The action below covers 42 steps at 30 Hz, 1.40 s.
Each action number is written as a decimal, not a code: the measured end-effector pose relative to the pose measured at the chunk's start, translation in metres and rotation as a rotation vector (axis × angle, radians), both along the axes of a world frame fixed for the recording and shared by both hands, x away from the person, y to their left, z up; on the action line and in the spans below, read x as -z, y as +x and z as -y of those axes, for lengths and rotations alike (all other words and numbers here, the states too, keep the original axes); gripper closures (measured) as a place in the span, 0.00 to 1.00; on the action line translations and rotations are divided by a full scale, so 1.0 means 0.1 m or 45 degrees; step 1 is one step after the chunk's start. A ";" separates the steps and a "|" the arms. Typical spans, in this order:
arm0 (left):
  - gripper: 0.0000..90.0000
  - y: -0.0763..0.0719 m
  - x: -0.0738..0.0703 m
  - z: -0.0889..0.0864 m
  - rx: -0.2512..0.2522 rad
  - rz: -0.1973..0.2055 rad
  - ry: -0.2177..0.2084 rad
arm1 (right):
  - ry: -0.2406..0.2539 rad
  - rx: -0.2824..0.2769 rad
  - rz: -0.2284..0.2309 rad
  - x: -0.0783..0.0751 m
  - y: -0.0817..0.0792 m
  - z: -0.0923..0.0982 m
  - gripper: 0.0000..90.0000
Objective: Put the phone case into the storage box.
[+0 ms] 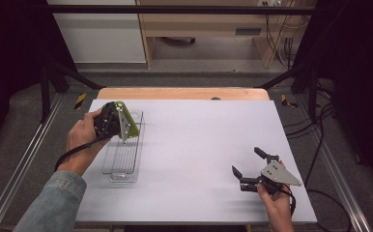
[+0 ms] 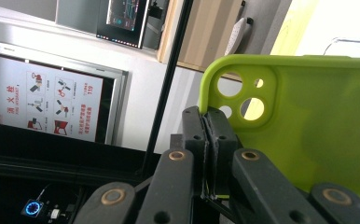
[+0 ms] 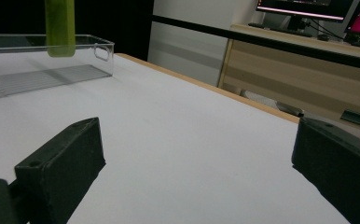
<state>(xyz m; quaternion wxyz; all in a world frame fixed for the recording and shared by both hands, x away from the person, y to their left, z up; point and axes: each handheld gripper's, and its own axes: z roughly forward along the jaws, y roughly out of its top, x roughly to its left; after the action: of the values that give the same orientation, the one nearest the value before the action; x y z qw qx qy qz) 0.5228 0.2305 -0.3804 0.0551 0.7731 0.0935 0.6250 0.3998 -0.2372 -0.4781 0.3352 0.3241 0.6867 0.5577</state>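
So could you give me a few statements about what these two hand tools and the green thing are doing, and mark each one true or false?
1. The left gripper is clamped on the edge of a green phone case. True.
2. The right gripper is holding the case too. False: its jaws stand wide apart with nothing between them, above the white table.
3. The phone case lies flat on the table. False: it is held upright over the clear plastic tray.
4. The clear tray sits at the left side of the table, away from the right gripper. True.
5. The phone case has round cut-outs near one corner. True.
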 end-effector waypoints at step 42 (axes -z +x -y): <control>0.98 0.14 0.14 0.10 -0.003 -0.006 0.144 | -0.007 -0.005 0.003 0.00 0.00 0.00 0.03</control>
<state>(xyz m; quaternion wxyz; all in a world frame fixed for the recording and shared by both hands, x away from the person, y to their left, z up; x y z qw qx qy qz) 0.5373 0.2202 -0.3946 0.0103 0.7762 0.0589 0.6276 0.4001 -0.2372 -0.4784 0.3358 0.3210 0.6885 0.5568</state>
